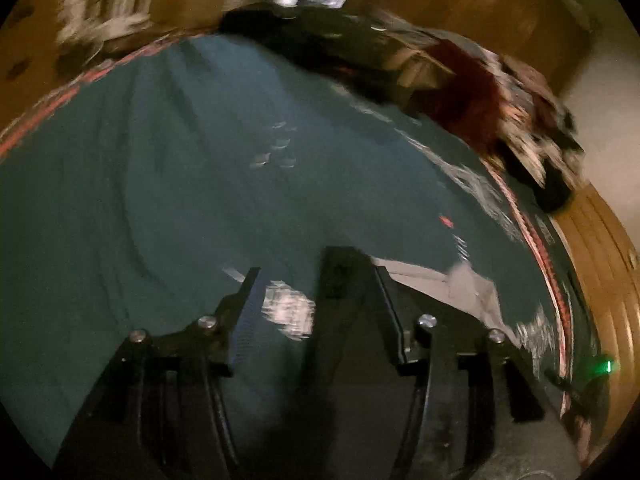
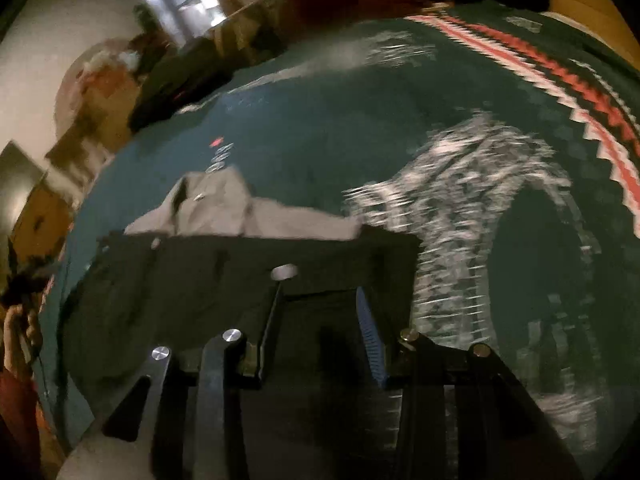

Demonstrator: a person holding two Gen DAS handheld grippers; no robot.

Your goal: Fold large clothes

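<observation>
A dark garment (image 2: 224,276) with a grey inner part (image 2: 224,208) lies on a teal patterned blanket (image 2: 320,136). In the left wrist view the garment (image 1: 424,300) lies at the lower right, its grey part (image 1: 468,288) beyond it. My left gripper (image 1: 298,276) is open, its right finger over the dark cloth's edge and its left finger over the blanket. My right gripper (image 2: 320,284) is open, both fingers low over the dark garment near its far edge. Both views are blurred by motion.
The blanket (image 1: 160,180) has a red and white zigzag border (image 2: 580,92) and white woven patterns (image 2: 460,208). A heap of clothes (image 1: 500,108) lies at its far edge. Wooden furniture (image 1: 600,264) stands beside it. A person's hand (image 2: 20,332) shows at the left.
</observation>
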